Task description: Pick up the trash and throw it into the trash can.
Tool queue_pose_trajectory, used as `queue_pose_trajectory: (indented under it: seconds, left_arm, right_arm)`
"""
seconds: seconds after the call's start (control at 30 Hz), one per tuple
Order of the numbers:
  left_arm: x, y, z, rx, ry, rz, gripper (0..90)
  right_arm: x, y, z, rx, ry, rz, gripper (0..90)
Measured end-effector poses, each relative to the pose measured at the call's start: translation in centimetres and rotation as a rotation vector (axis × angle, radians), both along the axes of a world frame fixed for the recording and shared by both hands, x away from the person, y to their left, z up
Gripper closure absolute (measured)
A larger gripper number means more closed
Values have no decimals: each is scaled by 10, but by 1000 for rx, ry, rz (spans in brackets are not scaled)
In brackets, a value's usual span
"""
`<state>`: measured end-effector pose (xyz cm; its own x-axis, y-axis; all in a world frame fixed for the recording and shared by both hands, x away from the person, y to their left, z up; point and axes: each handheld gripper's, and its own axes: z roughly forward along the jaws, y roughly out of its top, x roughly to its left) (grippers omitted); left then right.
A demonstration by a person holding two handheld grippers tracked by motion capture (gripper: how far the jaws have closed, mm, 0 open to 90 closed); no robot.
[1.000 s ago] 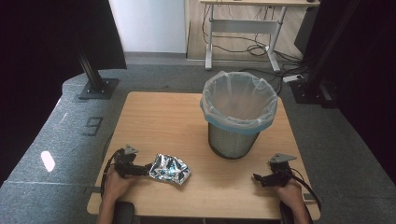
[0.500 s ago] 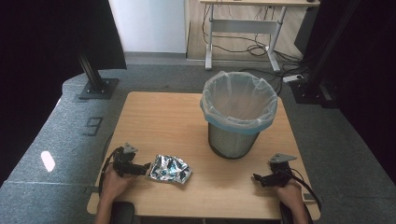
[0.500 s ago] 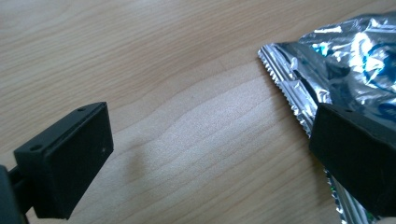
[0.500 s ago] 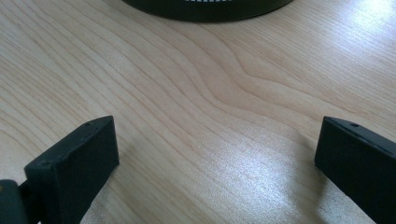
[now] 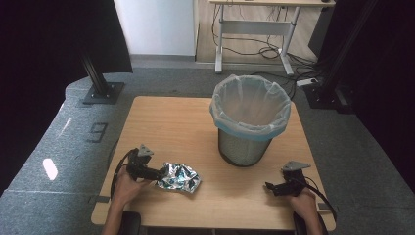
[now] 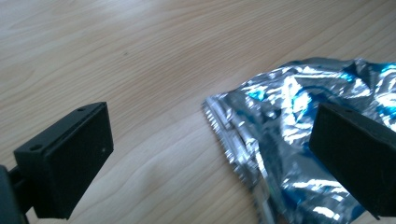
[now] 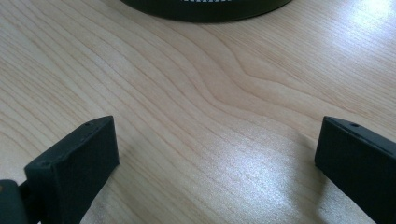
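Note:
A crumpled silver and blue foil wrapper [image 5: 179,177] lies flat on the wooden table [image 5: 176,127] near its front left. My left gripper [image 5: 157,173] is low at the wrapper's left edge, open, with its jaws wide apart. In the left gripper view the wrapper [image 6: 280,126] reaches in between the jaws from the right, its serrated edge in the gap; one jaw is over the foil. My right gripper [image 5: 270,187] rests open near the front right of the table, with bare wood [image 7: 215,140] between its jaws.
A dark mesh bin [image 5: 249,122] lined with a white bag stands right of the table's middle, its base [image 7: 205,7] just ahead of the right gripper. Black stands, a desk frame and cables are on the grey floor beyond the table.
The left gripper has crept slightly rightward onto the wrapper's edge. The right gripper and the bin have not moved.

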<state>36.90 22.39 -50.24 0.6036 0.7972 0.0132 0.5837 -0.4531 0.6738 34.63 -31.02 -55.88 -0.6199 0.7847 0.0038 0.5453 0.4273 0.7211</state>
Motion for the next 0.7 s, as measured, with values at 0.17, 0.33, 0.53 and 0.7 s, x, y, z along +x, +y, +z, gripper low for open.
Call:
queue_pose_trajectory:
  seconds: [0.17,0.33,0.53,0.7]
  left_arm:
    - [4,-14,-4,8,7,-23,0]
    - [7,-27,-14,20,22,-43,0]
    - [10,-37,-34,49,42,-39,39]
    - [7,-38,-37,52,17,-32,153]
  right_arm:
    - [0,0,0,0,0,0,0]
    - [0,0,0,0,0,0,0]
    - [0,0,0,0,0,0,0]
    - [0,0,0,0,0,0,0]
